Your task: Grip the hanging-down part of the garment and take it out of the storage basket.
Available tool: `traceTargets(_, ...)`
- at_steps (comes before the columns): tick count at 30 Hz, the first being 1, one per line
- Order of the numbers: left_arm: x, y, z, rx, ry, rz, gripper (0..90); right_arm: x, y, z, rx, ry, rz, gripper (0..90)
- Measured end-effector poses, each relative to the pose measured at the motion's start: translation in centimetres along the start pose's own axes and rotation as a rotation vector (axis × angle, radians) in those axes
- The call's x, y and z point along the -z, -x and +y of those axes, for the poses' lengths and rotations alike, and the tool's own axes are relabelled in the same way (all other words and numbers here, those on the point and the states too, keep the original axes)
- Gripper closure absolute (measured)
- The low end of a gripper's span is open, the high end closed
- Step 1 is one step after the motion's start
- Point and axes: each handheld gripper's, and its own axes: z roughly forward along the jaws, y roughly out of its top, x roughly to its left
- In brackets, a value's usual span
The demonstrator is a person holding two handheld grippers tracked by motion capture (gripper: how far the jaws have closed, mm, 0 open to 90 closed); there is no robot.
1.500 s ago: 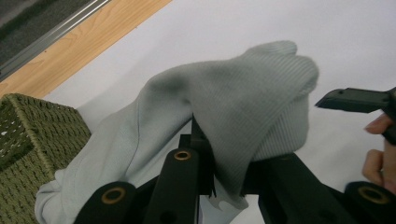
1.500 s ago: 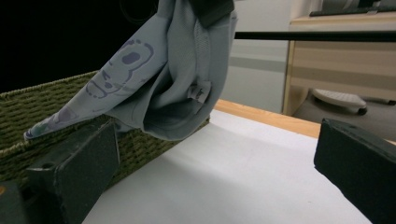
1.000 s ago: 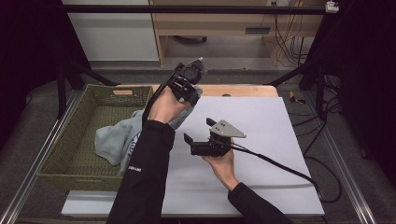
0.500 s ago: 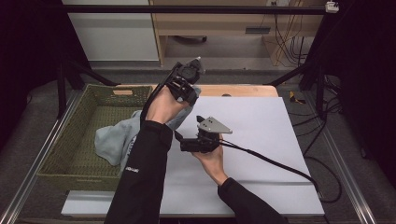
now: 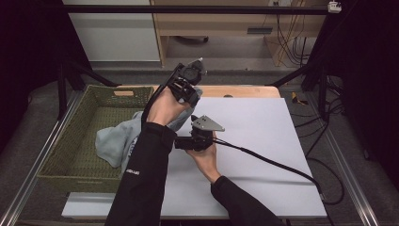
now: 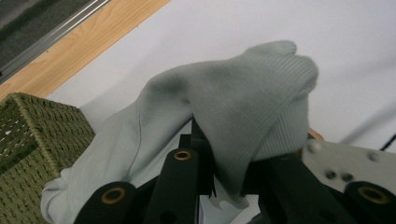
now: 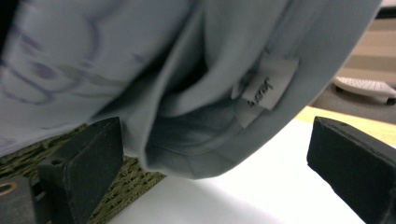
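A pale grey-blue garment trails out of the green woven basket and up to my left gripper. That gripper is raised above the table's back left and is shut on a bunched fold of the garment. In the left gripper view the cloth hangs over the closed jaws of the left gripper. My right gripper lies low on the white table, pointing left at the hanging cloth. In its own view the right gripper stands wide open, with the garment's hem and white label hanging between the jaws, untouched.
The basket stands at the table's left edge, its wall just behind the hanging cloth. The white table sheet stretches to the right. The right gripper's cable trails across it. A wooden strip borders the far edge.
The right gripper has slid left and slightly down, closing in on the hanging garment. The left gripper has stayed raised with the cloth in it.
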Motion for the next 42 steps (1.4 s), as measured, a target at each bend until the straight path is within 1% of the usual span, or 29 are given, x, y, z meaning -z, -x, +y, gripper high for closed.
traceTargets(1, 0.0, 0.0, 0.0, -0.002, -0.001, 0.0, 79.4, -0.3, 0.1, -0.1, -0.017, 0.004, -0.002, 6.3)
traceTargets(2, 0.0, 0.0, 0.0, -0.002, -0.001, 0.0, 79.4, -0.3, 0.1, -0.1, -0.017, 0.004, -0.002, 6.3)
traceTargets(3, 0.1, 0.0, 0.0, -0.009, -0.006, 0.001, 79.4, -0.5, 0.1, -0.2, -0.037, 0.008, 0.013, 9.8)
traceTargets(5, 0.0, 0.0, 0.0, -0.002, -0.001, -0.001, 79.4, -0.5, 0.2, -0.3, -0.03, 0.006, 0.019, 11.9)
traceTargets(6, 0.0, 0.0, 0.0, -0.002, 0.0, -0.001, 79.4, -0.6, 0.1, -0.3, -0.044, 0.002, 0.024, 13.0)
traceTargets(7, 0.0, -0.1, 0.0, -0.002, -0.001, -0.001, 79.5, -0.7, 0.3, -0.2, -0.04, 0.005, 0.037, 19.3)
traceTargets(8, 0.0, 0.0, 0.0, -0.003, -0.003, 0.001, 79.4, -0.7, 0.2, -0.1, -0.032, -0.009, 0.036, 21.9)
traceTargets(10, 0.0, 0.0, 0.0, -0.001, -0.004, 0.002, 79.4, -0.9, 0.1, 0.1, -0.001, -0.009, 0.054, 29.8)
traceTargets(11, 0.0, -0.1, 0.0, -0.008, -0.008, 0.005, 79.4, -1.0, -0.2, 0.2, -0.013, -0.015, 0.057, 32.6)
traceTargets(12, 0.0, -0.1, 0.0, -0.008, -0.008, 0.005, 79.4, -1.0, -0.2, 0.2, -0.013, -0.015, 0.057, 32.6)
traceTargets(14, 0.0, -0.1, -0.1, -0.011, -0.01, 0.008, 79.4, -1.0, -0.3, 0.4, -0.002, -0.019, 0.065, 40.5)
traceTargets(15, 0.1, -0.2, -0.2, 0.002, 0.0, 0.004, 79.5, -1.0, -0.3, 0.4, 0.001, -0.018, 0.072, 50.1)
traceTargets(16, 0.1, -0.2, -0.2, 0.002, 0.0, 0.004, 79.5, -1.1, -0.3, 0.4, 0.001, -0.023, 0.068, 55.4)
traceTargets(17, 0.1, -0.3, -0.2, 0.004, -0.001, 0.006, 79.5, -1.1, -0.3, 0.4, 0.001, -0.023, 0.068, 55.4)
traceTargets(19, 0.2, -0.3, -0.3, 0.0, 0.0, 0.008, 79.5, -1.0, -0.4, 0.4, -0.002, -0.033, 0.063, 67.2)
traceTargets(20, 0.2, -0.3, -0.3, 0.002, 0.0, 0.008, 79.4, -1.0, -0.4, 0.4, 0.001, -0.04, 0.061, 78.2)
traceTargets(21, 0.2, -0.3, -0.3, 0.0, 0.0, 0.008, 79.5, -1.0, -0.4, 0.4, 0.004, -0.035, 0.06, 83.6)
traceTargets(23, 0.2, -0.3, -0.3, -0.001, 0.0, 0.008, 79.4, -0.9, -0.4, 0.4, 0.012, -0.04, 0.061, 85.2)
traceTargets(25, 0.2, -0.3, -0.3, 0.002, 0.002, 0.006, 79.5, -0.6, -0.5, 0.5, 0.03, -0.058, 0.044, 87.2)
traceTargets(27, 0.2, -0.3, -0.3, 0.002, 0.004, 0.005, 79.5, -0.6, -0.5, 0.5, 0.028, -0.049, 0.044, 87.4)
traceTargets(28, 0.3, -0.2, -0.3, 0.004, 0.008, 0.004, 79.5, -0.3, -0.3, 0.5, 0.069, -0.053, 0.037, 87.5)
traceTargets(30, 0.2, -0.2, -0.3, 0.005, 0.01, -0.002, 79.5, 0.2, -0.5, 0.5, 0.063, -0.045, 0.041, 87.7)
traceTargets(31, 0.3, -0.2, -0.3, 0.002, 0.012, 0.002, 79.5, 0.4, -0.3, 0.4, 0.072, -0.037, 0.047, 87.8)
traceTargets(34, 0.3, -0.2, -0.2, 0.003, 0.012, 0.002, 79.5, 1.0, -0.1, 0.3, 0.066, -0.043, 0.049, 87.9)
traceTargets(35, 0.2, -0.1, -0.1, 0.0, 0.011, 0.0, 79.5, 1.2, 0.1, 0.2, 0.078, -0.048, 0.049, 88.0)
traceTargets(36, 0.1, 0.0, 0.0, 0.001, 0.014, 0.0, 79.4, 1.7, 0.4, 0.1, 0.063, -0.04, 0.056, 88.1)
traceTargets(39, 0.0, 0.1, 0.1, -0.005, 0.011, -0.001, 79.5, 2.3, 0.3, 0.2, 0.061, -0.05, 0.049, 88.2)
traceTargets(41, 0.0, 0.2, 0.2, -0.005, 0.009, 0.003, 79.5, 3.0, 0.5, 0.4, 0.108, -0.016, 0.058, 88.4)
traceTargets(42, 0.0, 0.2, 0.2, -0.005, 0.009, 0.003, 79.4, 3.0, 0.5, 0.4, 0.108, -0.016, 0.058, 88.4)
